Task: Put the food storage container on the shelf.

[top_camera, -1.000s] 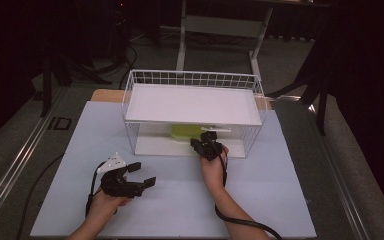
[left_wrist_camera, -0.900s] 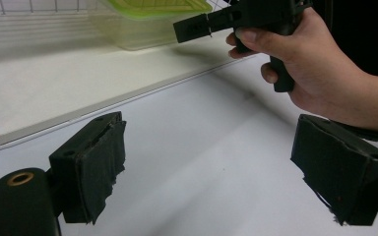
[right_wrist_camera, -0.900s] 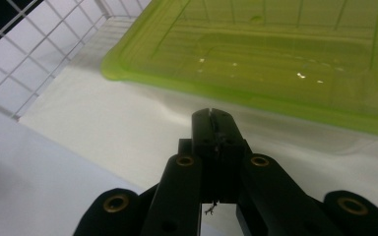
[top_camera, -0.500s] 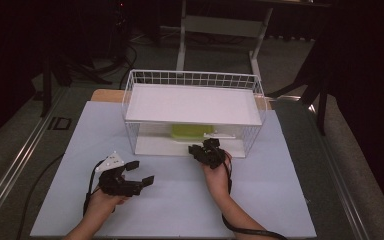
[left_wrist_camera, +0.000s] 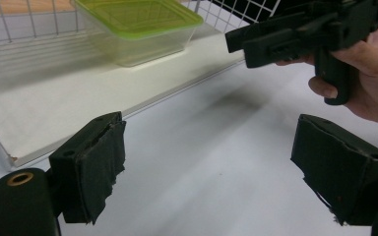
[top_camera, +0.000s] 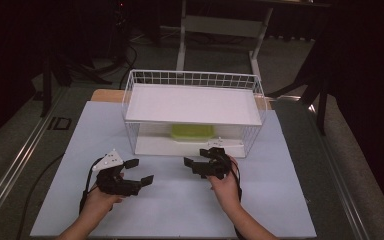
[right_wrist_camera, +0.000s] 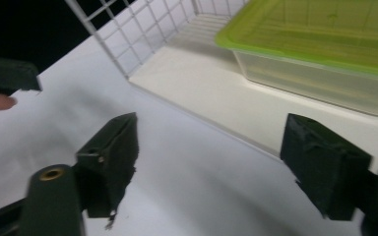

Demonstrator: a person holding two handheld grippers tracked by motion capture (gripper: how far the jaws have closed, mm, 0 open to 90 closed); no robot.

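Sitting beyond right tongs (top_camera: 196, 163): green-lidded container (top_camera: 192, 132).

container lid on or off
On: the green lid sits flat over the clear container, which rests on the rack's lower shelf.

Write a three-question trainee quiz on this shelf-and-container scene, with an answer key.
1. True or false: the green-lidded container sits on the lower board of the wire rack, under the upper shelf.
2. Which gripper is nearer the rack: A) left gripper, B) right gripper?
3. Fill in: both grippers' jaws are ____ with nothing between them.

Key: 1 true. 2 B; its jaws have just been opening and hold nothing. 3 open.
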